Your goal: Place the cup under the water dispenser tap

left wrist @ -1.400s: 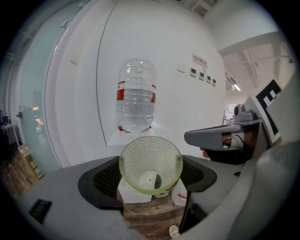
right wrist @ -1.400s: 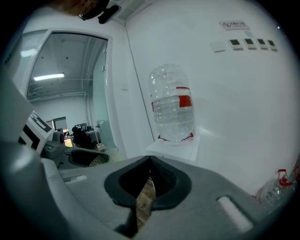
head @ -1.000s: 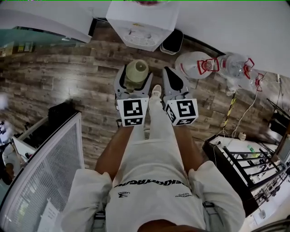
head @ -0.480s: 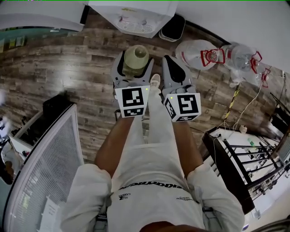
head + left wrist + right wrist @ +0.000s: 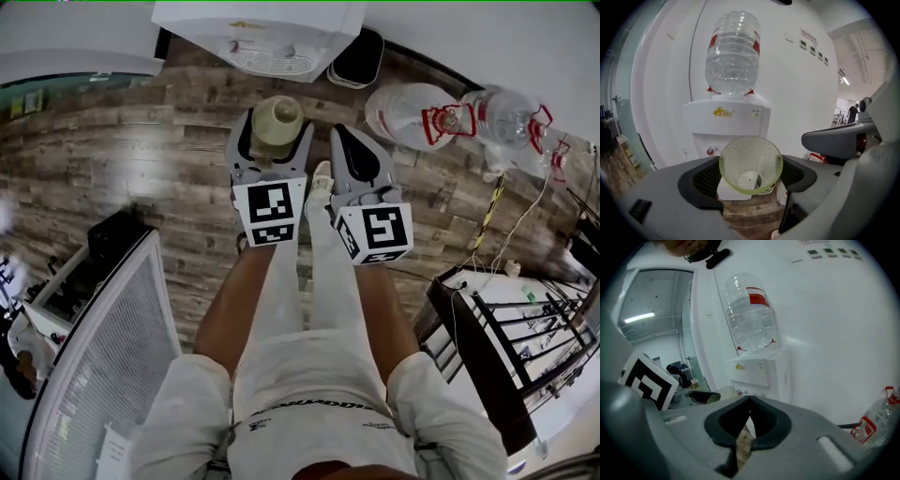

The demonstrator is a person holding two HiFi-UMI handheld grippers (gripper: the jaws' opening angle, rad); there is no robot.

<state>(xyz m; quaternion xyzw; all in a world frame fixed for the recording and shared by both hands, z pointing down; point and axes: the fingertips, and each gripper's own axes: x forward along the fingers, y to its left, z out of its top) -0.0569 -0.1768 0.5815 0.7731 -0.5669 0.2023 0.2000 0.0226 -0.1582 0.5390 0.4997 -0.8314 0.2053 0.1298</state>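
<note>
A pale green textured cup [image 5: 275, 120] sits upright between the jaws of my left gripper [image 5: 274, 133], which is shut on its sides. In the left gripper view the cup [image 5: 751, 164] fills the middle. Behind it stands the white water dispenser [image 5: 726, 122] with a clear bottle on top and a red tap [image 5: 710, 151]. In the head view the dispenser [image 5: 258, 33] is just beyond the cup, apart from it. My right gripper [image 5: 354, 142] hangs beside the left one, shut and empty; its jaws [image 5: 749, 401] meet at the tips.
Two empty water bottles [image 5: 412, 112] [image 5: 511, 117] lie on the wooden floor to the right. A black bin [image 5: 358, 58] stands beside the dispenser. A dark rack [image 5: 506, 328] is at the right and a white mesh screen [image 5: 103, 347] at the left. The person's legs are below.
Both grippers have sunk and come nearer to the dispenser, the left one still carrying the cup. The dispenser looms larger in the head view.
</note>
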